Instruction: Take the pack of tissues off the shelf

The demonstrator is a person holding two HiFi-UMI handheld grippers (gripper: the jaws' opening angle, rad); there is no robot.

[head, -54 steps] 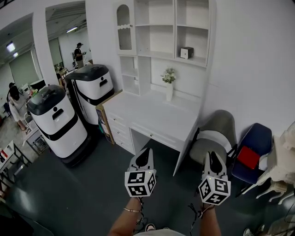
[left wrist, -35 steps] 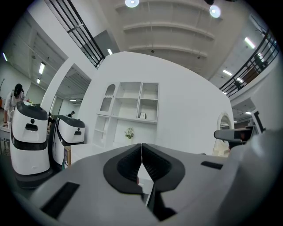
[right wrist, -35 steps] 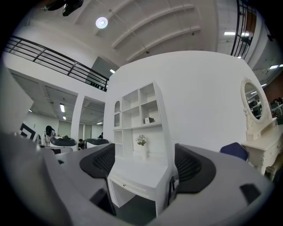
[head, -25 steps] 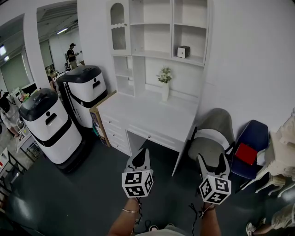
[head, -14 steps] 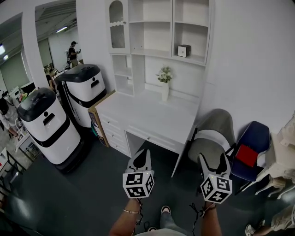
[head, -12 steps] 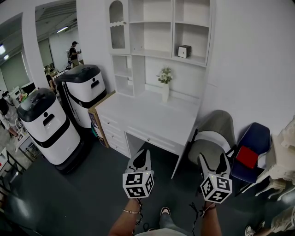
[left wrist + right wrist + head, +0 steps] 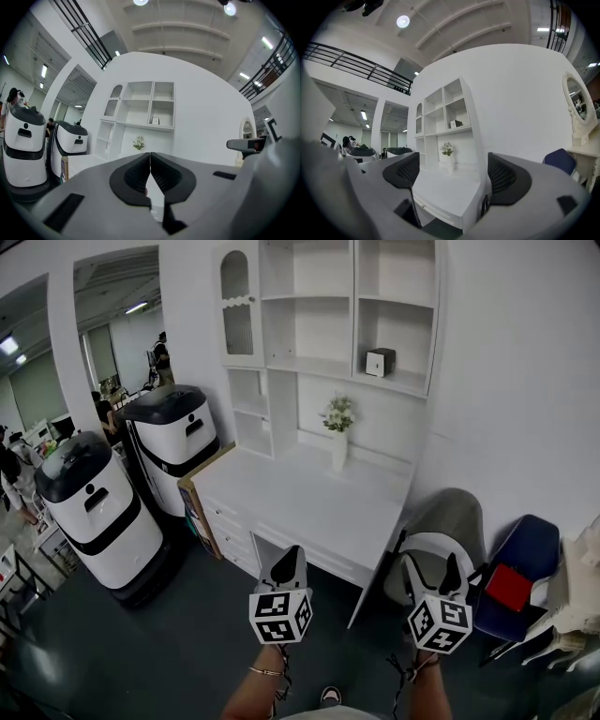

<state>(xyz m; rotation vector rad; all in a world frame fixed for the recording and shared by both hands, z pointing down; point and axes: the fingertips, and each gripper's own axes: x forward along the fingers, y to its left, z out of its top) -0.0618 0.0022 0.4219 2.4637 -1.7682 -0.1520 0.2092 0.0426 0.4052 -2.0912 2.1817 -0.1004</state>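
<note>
The pack of tissues (image 7: pixel 380 362) is a small white box with a dark face, standing on the right compartment of the white shelf unit (image 7: pixel 339 315) above the desk; it also shows small in the left gripper view (image 7: pixel 154 121) and the right gripper view (image 7: pixel 456 123). My left gripper (image 7: pixel 290 563) is shut and empty, held low in front of the desk. My right gripper (image 7: pixel 430 568) is open with nothing between its jaws, level with the left one. Both are far below and short of the shelf.
A white desk (image 7: pixel 309 502) with drawers stands under the shelves, with a vase of flowers (image 7: pixel 338 427) at its back. Two white-and-black robot carts (image 7: pixel 98 512) stand at the left. A grey chair (image 7: pixel 441 526) and a blue chair (image 7: pixel 520 563) are at the right. People stand far left.
The view has drawn nearer to the desk and tilted up slightly. The right gripper went from shut to open about a second ago; the left stayed shut.
</note>
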